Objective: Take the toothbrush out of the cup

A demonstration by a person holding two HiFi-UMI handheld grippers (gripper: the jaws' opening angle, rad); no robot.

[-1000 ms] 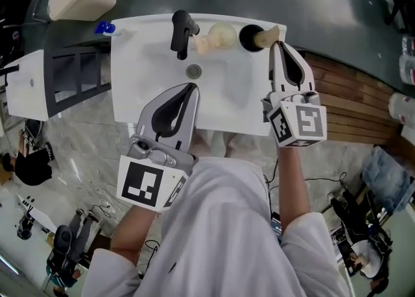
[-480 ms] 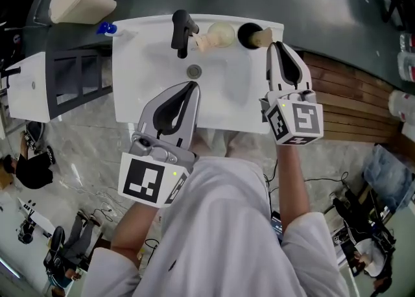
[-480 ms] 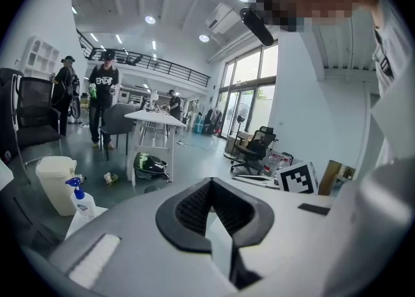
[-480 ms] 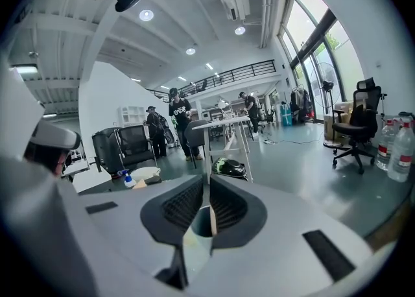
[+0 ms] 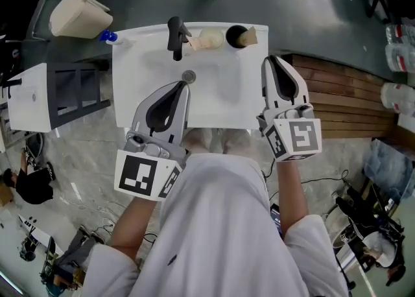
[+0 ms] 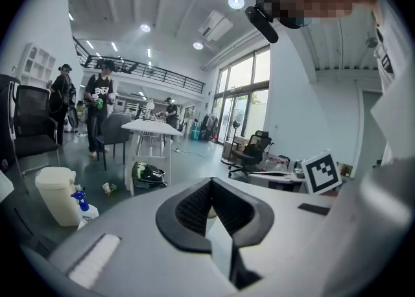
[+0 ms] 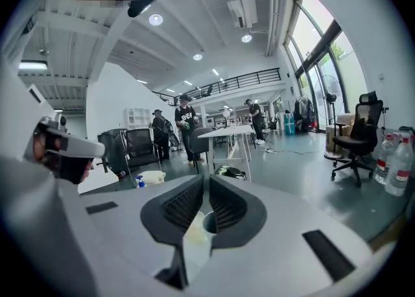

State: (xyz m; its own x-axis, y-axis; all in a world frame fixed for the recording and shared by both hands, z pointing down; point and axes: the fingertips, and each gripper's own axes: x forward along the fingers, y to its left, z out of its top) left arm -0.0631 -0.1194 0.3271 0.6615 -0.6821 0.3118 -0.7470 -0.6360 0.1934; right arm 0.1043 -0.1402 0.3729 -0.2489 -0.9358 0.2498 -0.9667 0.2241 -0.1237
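White sink (image 5: 139, 98) seen from above, set on a dark workshop floor, with a black tap (image 5: 175, 35) at its far edge. At 1 o'clock from the tap stands a dark cup (image 5: 233, 33). The toothbrush (image 5: 250, 37), pale and wooden-looking, is still in it and leans toward 3 o'clock. A cream object (image 5: 209, 39) lies between the tap and the cup.

The task looks not yet started: nothing has hold of the toothbrush, so the reach, the grasp and the lift are all left.

The right gripper (image 5: 268, 61) is held over the sink's right edge, with the cup at its 11 o'clock, near but apart. Its jaws are drawn together and hold nothing. The left gripper (image 5: 184, 85) is held over the basin near the drain, jaws likewise together and empty.
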